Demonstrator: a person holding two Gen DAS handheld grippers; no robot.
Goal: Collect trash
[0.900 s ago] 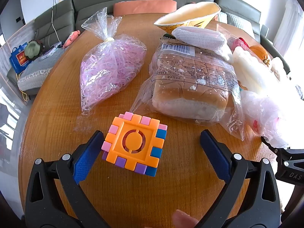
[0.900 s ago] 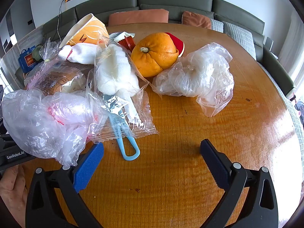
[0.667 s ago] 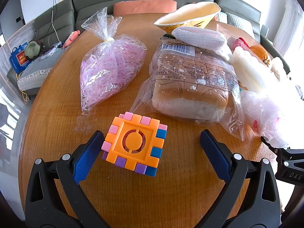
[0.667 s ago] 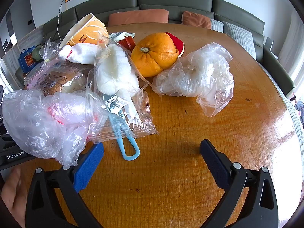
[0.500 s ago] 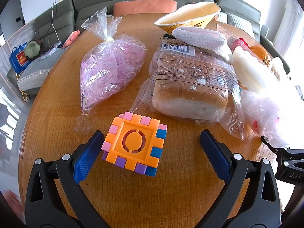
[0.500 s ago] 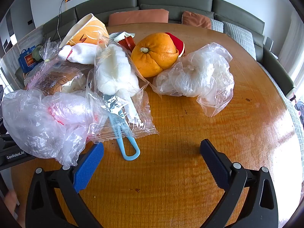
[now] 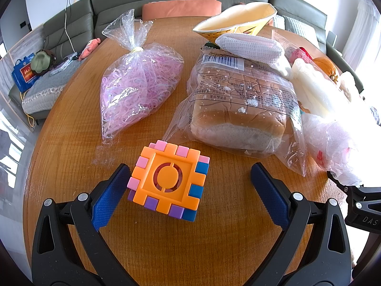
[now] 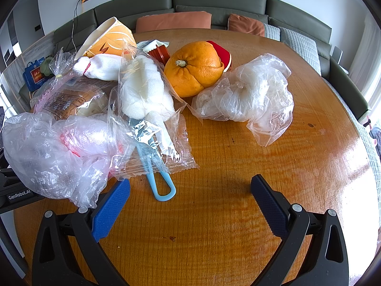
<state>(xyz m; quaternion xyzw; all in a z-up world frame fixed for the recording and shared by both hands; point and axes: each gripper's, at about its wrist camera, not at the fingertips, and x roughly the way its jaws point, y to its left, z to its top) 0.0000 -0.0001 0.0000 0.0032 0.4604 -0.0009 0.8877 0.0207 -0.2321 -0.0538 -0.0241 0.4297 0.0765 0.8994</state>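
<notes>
On counter [image 8: 214,214], both grippers' fingers [image 8: 110,211] released, empty. We aim right gripper [image 8: 189,205] at crumpled bag [image 8: 250,97], pinch loose film, skip orange [image 8: 194,68].

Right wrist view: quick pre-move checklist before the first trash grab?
1. Right gripper open and empty: ok.
2. Left gripper open, nothing clamped: ok; toy cube sits between its fingers, untouched.
3. Crumpled clear bag free on the table, nothing on top: ok.
4. Orange clear of that bag: not ok, the bag lies against it.
5. Brush packet free to lift: not ok, the pinkish plastic bag overlaps it.
6. Trash bin location: cannot tell, none in view.
</notes>
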